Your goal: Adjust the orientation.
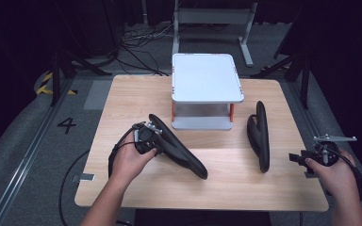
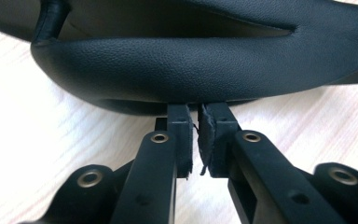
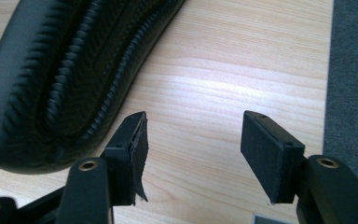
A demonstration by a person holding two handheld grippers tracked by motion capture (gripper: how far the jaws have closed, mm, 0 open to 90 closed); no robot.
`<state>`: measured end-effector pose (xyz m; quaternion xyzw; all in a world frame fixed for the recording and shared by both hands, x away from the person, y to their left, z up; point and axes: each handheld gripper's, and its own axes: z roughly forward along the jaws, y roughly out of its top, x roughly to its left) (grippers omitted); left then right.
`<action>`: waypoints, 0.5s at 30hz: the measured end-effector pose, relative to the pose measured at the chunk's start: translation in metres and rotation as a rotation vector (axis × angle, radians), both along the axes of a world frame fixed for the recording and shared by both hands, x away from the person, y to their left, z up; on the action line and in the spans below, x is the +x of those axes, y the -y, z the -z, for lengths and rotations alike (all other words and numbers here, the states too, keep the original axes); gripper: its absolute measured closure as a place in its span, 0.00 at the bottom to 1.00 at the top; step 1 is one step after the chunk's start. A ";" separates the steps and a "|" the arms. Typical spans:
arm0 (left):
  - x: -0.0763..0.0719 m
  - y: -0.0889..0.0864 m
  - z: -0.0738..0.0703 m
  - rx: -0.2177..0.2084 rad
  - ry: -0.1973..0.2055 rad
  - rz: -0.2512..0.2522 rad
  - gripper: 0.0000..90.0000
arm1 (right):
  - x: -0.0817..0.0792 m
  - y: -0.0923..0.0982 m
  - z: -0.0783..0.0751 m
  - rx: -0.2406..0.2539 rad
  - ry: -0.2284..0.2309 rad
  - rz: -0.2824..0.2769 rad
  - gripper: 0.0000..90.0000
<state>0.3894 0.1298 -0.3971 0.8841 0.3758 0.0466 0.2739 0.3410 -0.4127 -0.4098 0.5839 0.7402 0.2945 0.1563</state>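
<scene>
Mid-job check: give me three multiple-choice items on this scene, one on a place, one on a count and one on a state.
1. Where does the white stand sit on the table?
A. At the middle of the far edge
B. At the near left corner
C. At the near right corner

2. How many black shoes are on the table?
A. One
B. Two
C. Four

3. How does the right claw stand?
A. Shut on a shoe
B. Shut on nothing
C. Open, with nothing between its jaws

Answers:
1 A: the high view shows the stand centred at the edge farthest from the person.
2 B: the left shoe is by the left hand, and the right shoe lies to the right of the stand.
3 C: the right gripper view shows bare wood between its spread jaws.
</scene>
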 end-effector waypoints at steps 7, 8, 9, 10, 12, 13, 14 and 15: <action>0.016 0.015 0.010 0.002 0.028 0.009 0.93 | -0.009 0.008 0.003 0.016 -0.011 0.029 0.47; 0.017 0.017 0.011 -0.002 0.027 0.012 0.93 | -0.010 0.009 0.003 0.016 -0.014 0.033 0.47; 0.018 0.019 0.011 -0.003 0.030 0.011 0.93 | -0.012 0.010 0.004 0.016 -0.014 0.037 0.47; 0.020 0.020 0.011 -0.001 0.028 0.017 0.92 | -0.013 0.011 0.004 0.015 -0.014 0.040 0.47; 0.022 0.022 0.012 -0.001 0.034 0.020 0.92 | -0.014 0.012 0.004 0.016 -0.014 0.046 0.47; 0.023 0.023 0.012 -0.002 0.034 0.017 0.92 | -0.015 0.014 0.004 0.016 -0.014 0.050 0.47; 0.025 0.026 0.014 -0.002 0.033 0.022 0.92 | -0.017 0.015 0.004 0.018 -0.012 0.053 0.47; 0.026 0.028 0.015 0.004 0.045 0.019 0.92 | -0.017 0.015 0.004 0.015 -0.010 0.053 0.47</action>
